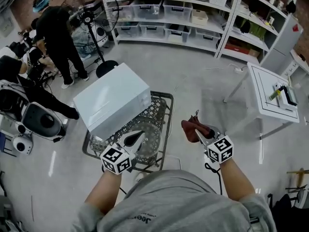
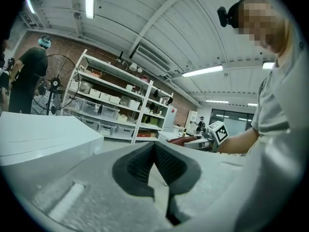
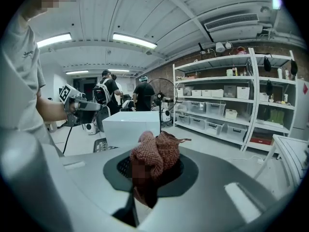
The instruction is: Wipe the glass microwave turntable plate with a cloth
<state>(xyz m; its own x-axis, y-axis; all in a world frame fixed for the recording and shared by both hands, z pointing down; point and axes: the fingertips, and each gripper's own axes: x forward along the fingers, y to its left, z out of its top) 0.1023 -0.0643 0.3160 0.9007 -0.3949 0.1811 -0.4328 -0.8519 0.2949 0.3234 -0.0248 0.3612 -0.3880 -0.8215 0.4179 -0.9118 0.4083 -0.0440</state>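
Observation:
The glass turntable plate [image 1: 150,128] lies on the wire cart [image 1: 169,109] beside the white microwave [image 1: 113,98]. My left gripper [image 1: 136,136] hovers over the plate's near edge, shut, with nothing showing between its pads [image 2: 140,166]. It points level toward the shelves, with the microwave [image 2: 43,139] at its left. To the right of the cart, my right gripper [image 1: 199,129] is shut on a bunched red-brown cloth [image 1: 191,125]. The cloth [image 3: 157,156] fills that gripper's jaws [image 3: 153,168], and the microwave [image 3: 131,127] stands beyond it.
A white table [image 1: 273,93] stands at the right. A pedestal fan [image 1: 91,18] and a person in black [image 1: 58,33] are at the back left. Storage shelves [image 1: 193,13] line the back wall. Equipment [image 1: 41,120] sits on the floor left of the cart.

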